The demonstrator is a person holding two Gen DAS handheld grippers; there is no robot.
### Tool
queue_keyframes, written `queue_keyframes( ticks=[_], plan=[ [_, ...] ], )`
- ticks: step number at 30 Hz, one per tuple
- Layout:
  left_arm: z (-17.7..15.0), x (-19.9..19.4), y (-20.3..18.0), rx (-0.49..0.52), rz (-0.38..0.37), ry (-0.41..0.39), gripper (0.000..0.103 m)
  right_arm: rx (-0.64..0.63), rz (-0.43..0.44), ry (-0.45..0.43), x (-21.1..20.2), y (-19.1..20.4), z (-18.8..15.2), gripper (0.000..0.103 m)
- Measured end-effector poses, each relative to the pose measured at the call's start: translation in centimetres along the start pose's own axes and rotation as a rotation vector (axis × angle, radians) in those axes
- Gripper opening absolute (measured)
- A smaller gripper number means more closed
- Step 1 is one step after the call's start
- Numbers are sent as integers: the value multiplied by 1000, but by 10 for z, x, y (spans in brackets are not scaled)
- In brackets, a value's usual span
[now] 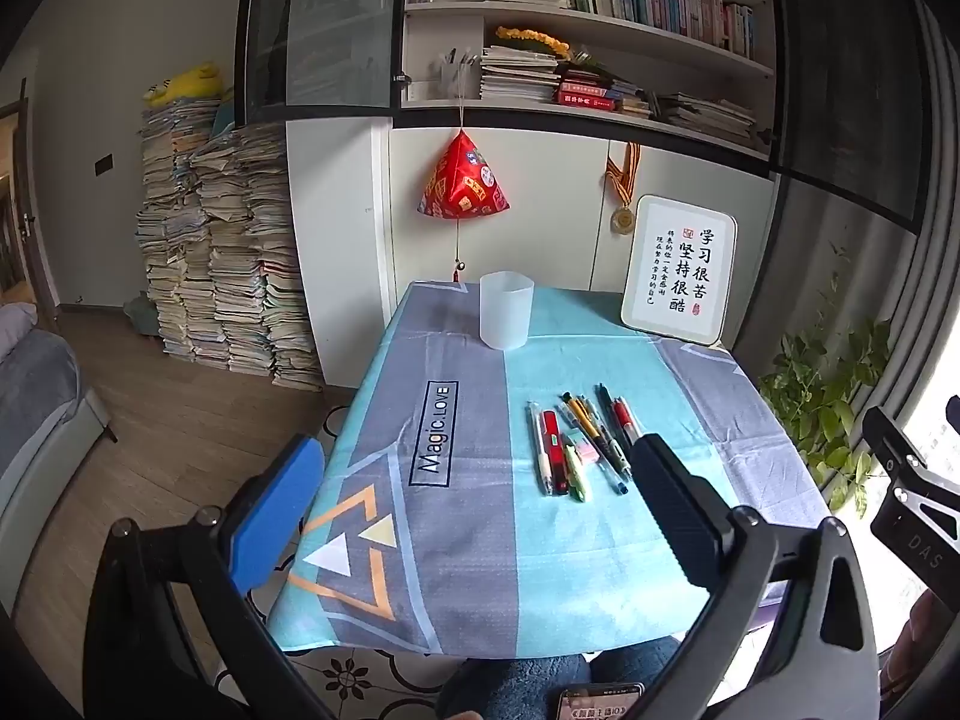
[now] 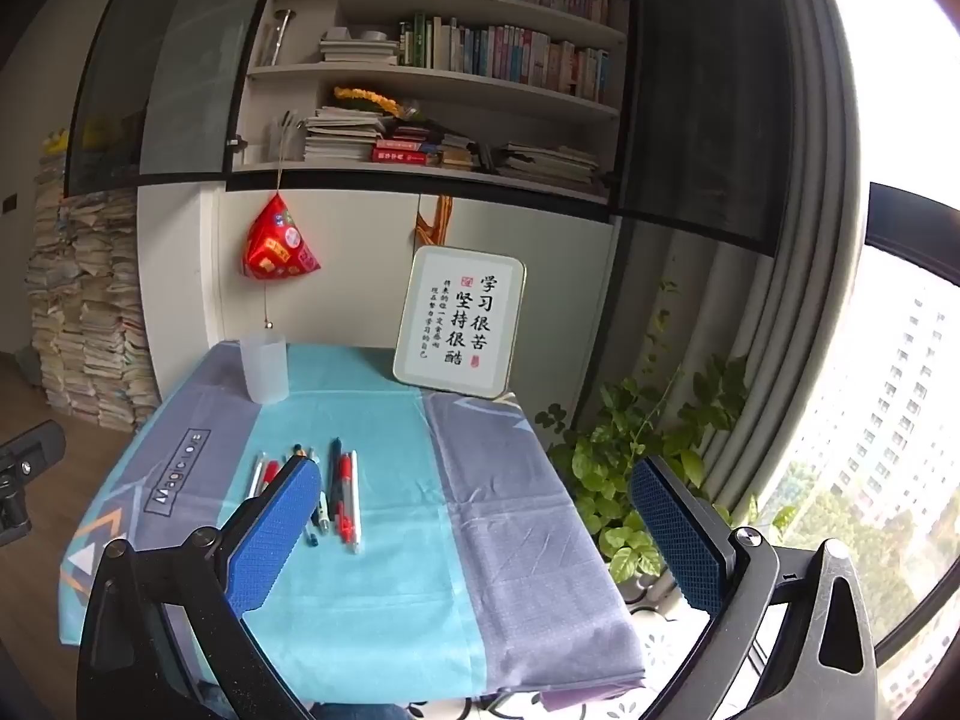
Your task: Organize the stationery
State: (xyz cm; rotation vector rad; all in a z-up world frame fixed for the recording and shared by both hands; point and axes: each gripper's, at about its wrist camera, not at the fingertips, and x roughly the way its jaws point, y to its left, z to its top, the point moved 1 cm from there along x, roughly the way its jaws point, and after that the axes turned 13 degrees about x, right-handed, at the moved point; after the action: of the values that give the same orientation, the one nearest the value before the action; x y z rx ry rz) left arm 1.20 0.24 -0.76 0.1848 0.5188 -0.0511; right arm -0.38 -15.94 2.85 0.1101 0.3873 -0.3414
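Several pens [image 1: 585,441] and a small pink eraser [image 1: 583,450] lie in a loose row on the teal part of the tablecloth; the pens also show in the right wrist view [image 2: 336,492]. A translucent white cup [image 1: 506,310] stands upright at the table's far side, seen too in the right wrist view [image 2: 264,369]. My left gripper [image 1: 474,480] is open and empty, held above the table's near edge. My right gripper [image 2: 480,516] is open and empty, above the near right part of the table; its left finger hides some pens.
A framed calligraphy sign [image 1: 681,267] leans at the table's far right. A red pyramid ornament [image 1: 462,180] hangs over the far edge. A leafy plant [image 2: 630,462] stands off the right side. Stacks of books [image 1: 222,246] stand on the floor at left.
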Motion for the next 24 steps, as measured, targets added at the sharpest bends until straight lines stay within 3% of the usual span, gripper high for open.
queue_keyframes(
  ticks=[24],
  plan=[
    [0,3,-3,19,19,8,102,12,24,20,5,-3,-1,103]
  ],
)
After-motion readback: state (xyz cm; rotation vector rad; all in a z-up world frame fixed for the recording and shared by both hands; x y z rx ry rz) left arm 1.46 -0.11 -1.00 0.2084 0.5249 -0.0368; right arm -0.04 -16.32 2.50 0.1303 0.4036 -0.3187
